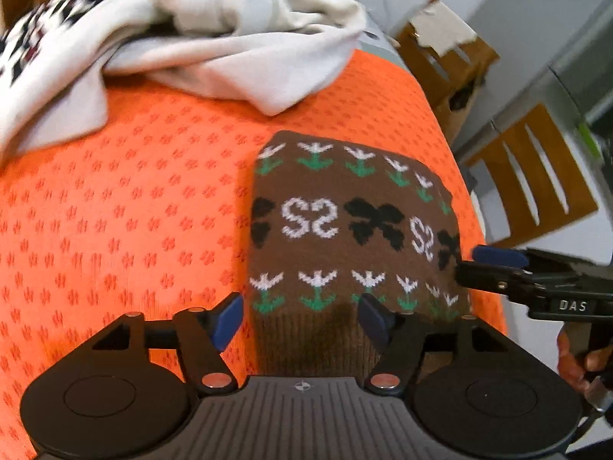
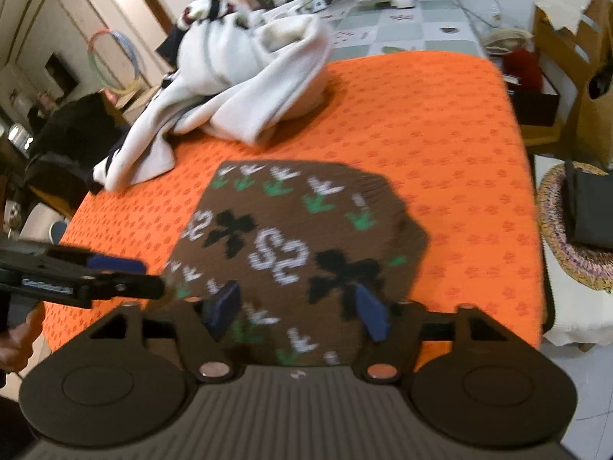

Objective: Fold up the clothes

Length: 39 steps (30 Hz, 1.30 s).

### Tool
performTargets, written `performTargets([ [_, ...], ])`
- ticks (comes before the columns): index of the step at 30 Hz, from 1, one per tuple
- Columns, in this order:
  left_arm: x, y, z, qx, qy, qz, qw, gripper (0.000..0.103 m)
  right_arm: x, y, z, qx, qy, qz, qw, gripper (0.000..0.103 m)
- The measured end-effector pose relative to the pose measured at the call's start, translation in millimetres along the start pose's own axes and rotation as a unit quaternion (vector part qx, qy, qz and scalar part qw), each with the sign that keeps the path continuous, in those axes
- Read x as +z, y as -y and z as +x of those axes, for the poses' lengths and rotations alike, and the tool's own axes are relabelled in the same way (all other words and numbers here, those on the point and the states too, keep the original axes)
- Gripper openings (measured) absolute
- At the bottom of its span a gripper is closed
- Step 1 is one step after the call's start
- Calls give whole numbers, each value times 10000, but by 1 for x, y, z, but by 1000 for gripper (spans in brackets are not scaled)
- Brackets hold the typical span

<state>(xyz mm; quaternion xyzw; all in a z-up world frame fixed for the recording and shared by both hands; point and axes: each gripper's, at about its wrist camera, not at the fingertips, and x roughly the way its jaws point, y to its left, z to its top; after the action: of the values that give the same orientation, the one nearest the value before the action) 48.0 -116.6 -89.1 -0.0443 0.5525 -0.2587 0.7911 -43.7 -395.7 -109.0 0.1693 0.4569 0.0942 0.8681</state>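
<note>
Brown knit, patterned with white-and-green flowers, black bows and white S shapes, makes up the folded sweater (image 1: 345,230) lying flat on the orange dotted cloth (image 1: 126,207) that covers the counter. In the left wrist view the left gripper (image 1: 302,320) has its jaws spread wide, gripping nothing; the sweater's ribbed hem lies between them and the patterned body stretches ahead. The left jaw sits over bare orange cloth just beside the sweater's edge, the right jaw over the knit.

The right gripper (image 2: 297,316) also stands with jaws wide apart and empty in its own view, both blue pads (image 2: 224,304) over the sweater, which spreads forward from them. From the left wrist view the right gripper enters at the sweater's right edge, its tip touching or just above the knit; I cannot tell which.

Beyond the sweater, well ahead of both sets of jaws, a crumpled white garment (image 2: 249,76) is heaped on the far part of the cloth. Wooden chairs (image 1: 536,168) stand off to the right.
</note>
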Motion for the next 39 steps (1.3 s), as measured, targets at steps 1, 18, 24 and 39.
performTargets([
  [1,0,-3,1,-52,10,-151,9999,73,1,5,-1,-23,28,37,10000,86],
  [18,7,-23,28,-628,-237,-626,9958,81,21,59,33,149,-78,851,9962,99],
  [24,16,-28,43,-870,-442,-588,9935,81,23,65,50,225,-25,1117,9935,99],
  [39,26,-15,53,-1080,-636,-262,9918,49,20,48,49,378,134,1263,9912,31],
])
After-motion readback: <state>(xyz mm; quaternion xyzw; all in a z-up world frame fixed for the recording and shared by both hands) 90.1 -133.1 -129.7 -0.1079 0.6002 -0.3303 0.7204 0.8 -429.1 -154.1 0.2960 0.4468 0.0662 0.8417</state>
